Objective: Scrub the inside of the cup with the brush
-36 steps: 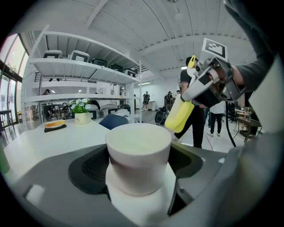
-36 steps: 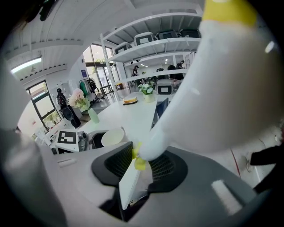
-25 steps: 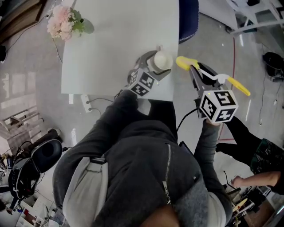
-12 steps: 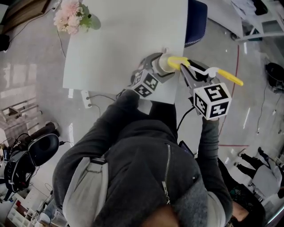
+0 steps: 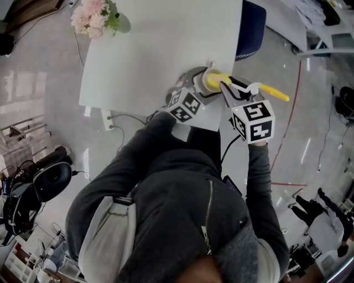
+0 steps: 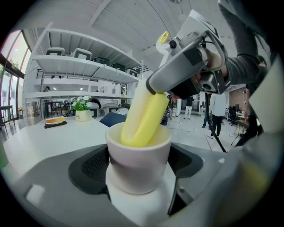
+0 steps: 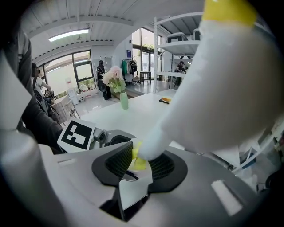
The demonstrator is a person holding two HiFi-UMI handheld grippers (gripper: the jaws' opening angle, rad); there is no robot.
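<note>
**Left gripper** [image 6: 141, 166]: the jaws are clamped on a white cup [image 6: 133, 150]. One ribbed black pad presses each side of the cup wall. The cup stands upright between the jaws with its open mouth above them.

**Right gripper** [image 7: 142, 165]: the jaws are clamped on the brush [image 7: 213, 88]. A short yellow section of it sits between the two pads. From there the white handle rises up and to the right of the jaws, close to the camera, and ends in a yellow tip.

**Brush head**: in the left gripper view, the yellow foam head [image 6: 144, 119] slants down into the cup from above and right of the left jaws. Its lower end is below the rim, against the inner wall.

**Head view**: the two grippers meet tip to tip, with the right jaws just beside the cup's mouth. The cup is over the near right corner of the white table [image 5: 160, 38]. It cannot be told whether the cup touches the table.

**Surroundings**: a vase of pink flowers [image 5: 97, 16] stands well ahead of the left jaws, at the table's far left corner. A blue chair [image 5: 251, 27] stands beyond the right jaws.
</note>
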